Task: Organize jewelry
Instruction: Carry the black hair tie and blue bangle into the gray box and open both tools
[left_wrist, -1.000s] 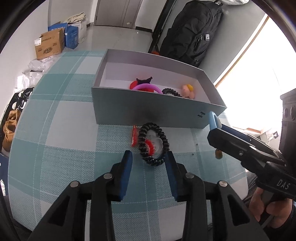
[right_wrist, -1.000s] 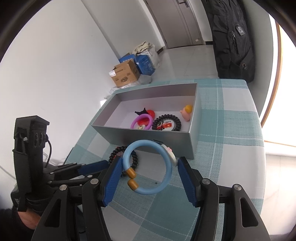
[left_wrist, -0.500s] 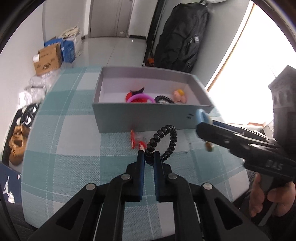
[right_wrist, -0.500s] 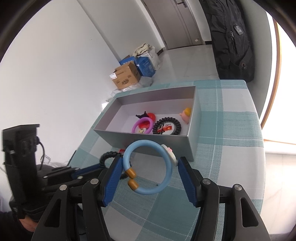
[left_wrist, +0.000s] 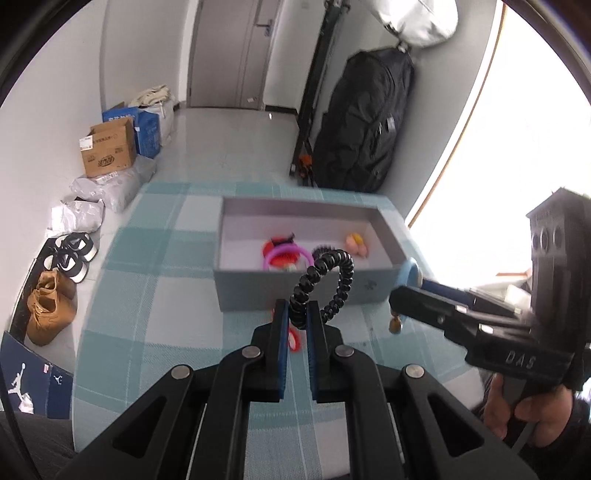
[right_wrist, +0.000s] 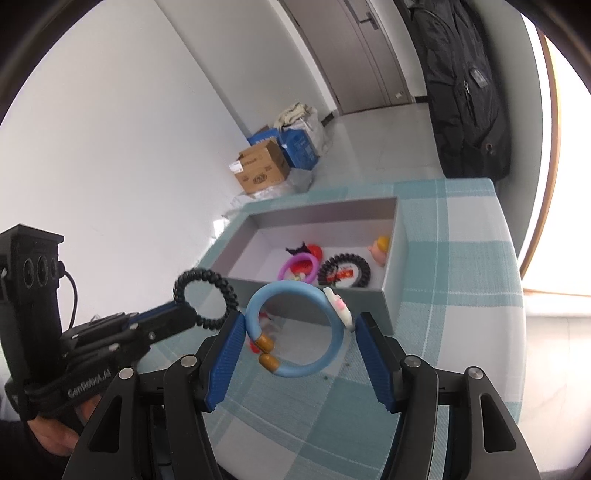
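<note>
Gripping black coil tie (left_wrist: 325, 280), tongs (left_wrist: 297, 314)

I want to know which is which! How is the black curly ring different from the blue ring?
The black coil ring is bumpy like a phone cord; the blue bangle is smooth.

The black coil ring is a closed loop; the blue bangle has a gap with gold tips and a white charm.

The left gripper pinches the coil's edge; the right gripper spans the whole bangle.

Both are held above the table, outside the grey box.
</note>
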